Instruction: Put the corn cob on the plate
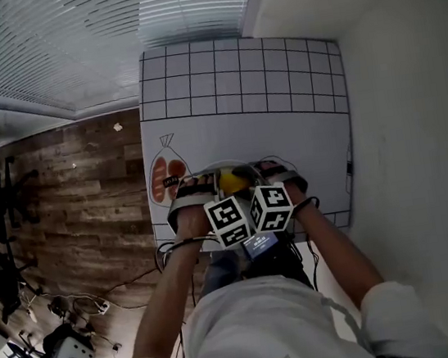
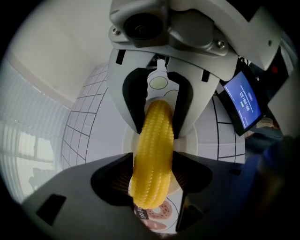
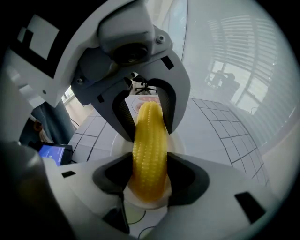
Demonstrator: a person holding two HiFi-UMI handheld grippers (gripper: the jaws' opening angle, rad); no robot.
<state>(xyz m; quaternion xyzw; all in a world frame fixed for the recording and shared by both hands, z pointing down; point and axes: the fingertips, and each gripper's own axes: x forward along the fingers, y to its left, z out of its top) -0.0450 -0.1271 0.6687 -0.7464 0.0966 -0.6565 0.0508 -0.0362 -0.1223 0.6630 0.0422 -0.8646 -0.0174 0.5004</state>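
Observation:
A yellow corn cob hangs between my two grippers, one at each end, over a white plate on the table. In the left gripper view the cob sits between my left gripper's dark pads, which press on its near end. The right gripper clasps the far end. From the right gripper view the cob is pinched in my right gripper, with the left gripper closed on the other end. The plate lies just beneath.
The table carries a white mat with a black grid and printed food pictures. A small device with a blue screen sits by the table's near edge. Wooden floor lies to the left, a white wall to the right.

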